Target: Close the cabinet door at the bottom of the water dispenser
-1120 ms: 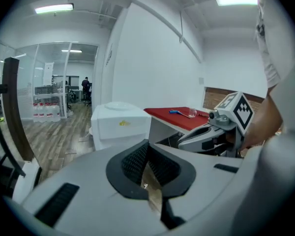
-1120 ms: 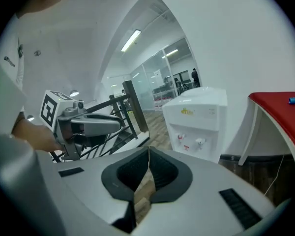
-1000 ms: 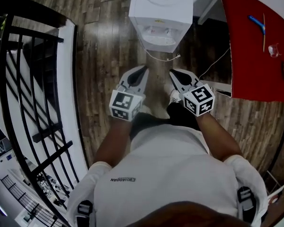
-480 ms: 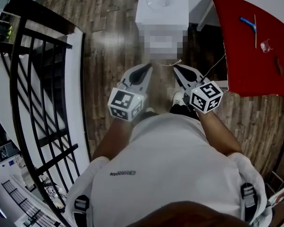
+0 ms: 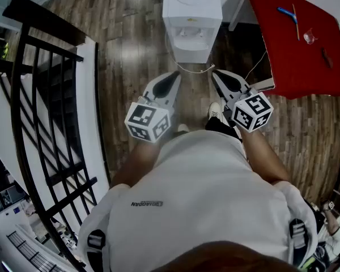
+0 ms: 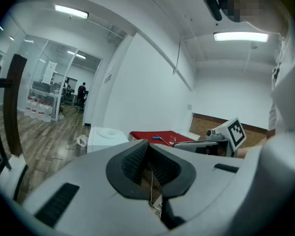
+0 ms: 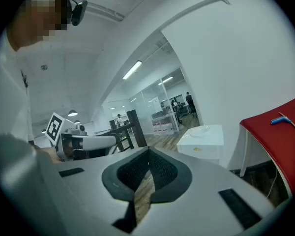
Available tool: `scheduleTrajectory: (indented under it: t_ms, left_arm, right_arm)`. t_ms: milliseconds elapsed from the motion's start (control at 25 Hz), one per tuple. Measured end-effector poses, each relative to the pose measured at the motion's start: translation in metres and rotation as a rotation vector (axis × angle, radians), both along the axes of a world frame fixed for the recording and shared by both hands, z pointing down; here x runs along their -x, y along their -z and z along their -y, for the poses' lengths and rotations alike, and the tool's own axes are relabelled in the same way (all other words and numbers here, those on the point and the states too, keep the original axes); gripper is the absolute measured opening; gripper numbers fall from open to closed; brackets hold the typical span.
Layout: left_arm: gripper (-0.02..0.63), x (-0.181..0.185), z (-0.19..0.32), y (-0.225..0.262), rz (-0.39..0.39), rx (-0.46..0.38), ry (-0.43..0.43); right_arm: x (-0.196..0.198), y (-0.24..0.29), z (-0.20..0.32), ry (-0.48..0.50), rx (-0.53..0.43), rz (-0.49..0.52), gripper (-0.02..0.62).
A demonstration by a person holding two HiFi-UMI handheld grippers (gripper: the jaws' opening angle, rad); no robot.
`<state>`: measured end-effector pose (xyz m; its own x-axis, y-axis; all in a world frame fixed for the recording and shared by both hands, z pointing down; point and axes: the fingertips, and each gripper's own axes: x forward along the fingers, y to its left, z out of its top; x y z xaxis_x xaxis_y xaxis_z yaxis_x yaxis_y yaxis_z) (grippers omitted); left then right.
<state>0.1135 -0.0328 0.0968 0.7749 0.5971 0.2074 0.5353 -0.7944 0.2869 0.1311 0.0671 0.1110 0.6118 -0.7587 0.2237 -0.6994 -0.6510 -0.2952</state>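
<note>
the left gripper (image 5: 171,78) and the right gripper (image 5: 219,76), one in each of a standing person's hands, are held side by side at about waist height, both with jaws pressed together and nothing between the ribbed pads. each points forward and only slightly down, towards the far side of the wooden floor (image 5: 124,78).

the water dispenser (image 5: 191,16) stands upright straight ahead, well apart from both tips and lower than them, its body falling almost midway between the two grippers' lines, so neither hand looks clearly the nearer. a thin white cable (image 5: 196,69) trails on the floor at its near foot. the cabinet door at its base faces the person but is too foreshortened from above to tell whether it stands ajar, and neither gripper view shows it. reaching it would likely call for a step forward and a drop towards the floor.

a red table (image 5: 294,38) stands to the right, a black railing (image 5: 39,112) to the left.
</note>
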Motion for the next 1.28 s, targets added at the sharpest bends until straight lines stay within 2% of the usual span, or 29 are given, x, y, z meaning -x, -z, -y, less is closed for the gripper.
scheduleTrajectory:
  t_ms: [240,640,960,1280]
  left_arm:
    - [-0.005,0.040,0.011,0.002,-0.063,-0.080,-0.044]
    - [-0.005,0.073,0.011,0.000,-0.097,-0.082,-0.093]
    - [-0.005,0.086,0.015,0.000,-0.078,-0.075,-0.079]
    - [-0.005,0.079,0.019,0.000,-0.092,-0.083,-0.068]
  right_arm:
    - [0.046,-0.001,0.003,-0.068,-0.023,0.023,0.023]
    - [0.100,-0.001,0.003,-0.124,0.035,-0.032,0.023]
    - [0.107,-0.014,-0.003,-0.153,0.069,-0.018,0.023]
    - [0.106,-0.011,0.003,-0.141,0.071,-0.027,0.023]
